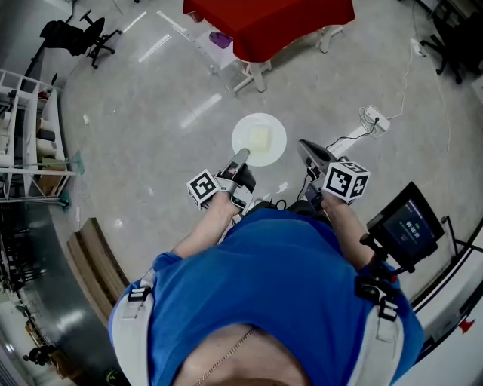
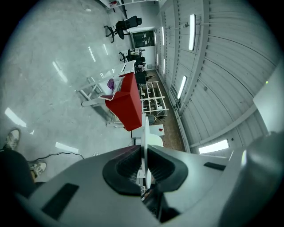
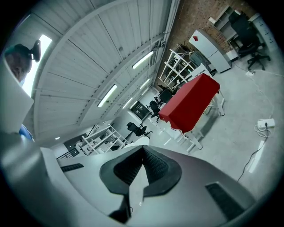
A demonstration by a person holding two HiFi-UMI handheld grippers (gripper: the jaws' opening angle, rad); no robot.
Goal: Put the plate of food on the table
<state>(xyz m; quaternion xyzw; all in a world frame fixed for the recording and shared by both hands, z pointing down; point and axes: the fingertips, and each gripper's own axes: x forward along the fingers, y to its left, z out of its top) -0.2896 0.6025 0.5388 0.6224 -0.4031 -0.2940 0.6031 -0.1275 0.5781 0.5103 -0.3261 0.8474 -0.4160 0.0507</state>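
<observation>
1. Over bare floor, short of the red table, the left gripper pinches the plate by one rim: it may tip, spilling food.
2. Right gripper (pressed together, empty) gives no support.

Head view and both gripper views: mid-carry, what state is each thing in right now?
Left gripper: jaws shut on the plate's rim.
Plate: held by its rim above the floor, not yet on the table.
Food: lying in the middle of the plate.
Right gripper: jaws shut, nothing between them.
Table: standing ahead, covered by a red cloth.
</observation>
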